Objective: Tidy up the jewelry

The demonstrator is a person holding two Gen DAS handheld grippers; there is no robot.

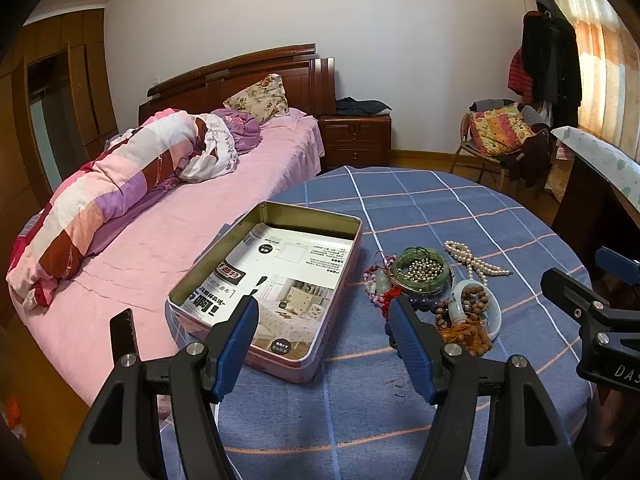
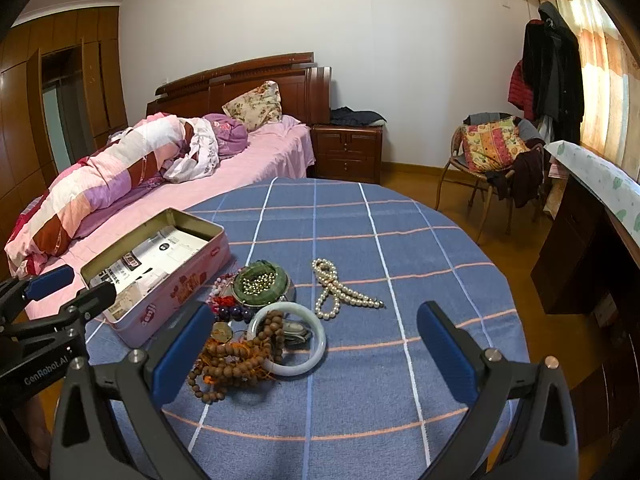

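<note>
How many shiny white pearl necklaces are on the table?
1. The pearl necklace lies loose on the blue tablecloth, right of the green bangle and apart from the pile. Others could hide under that pile.

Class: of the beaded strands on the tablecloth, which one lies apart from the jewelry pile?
The white pearl necklace: it lies alone on bare cloth, while the brown wooden beads tangle with the pale bangle.
</note>
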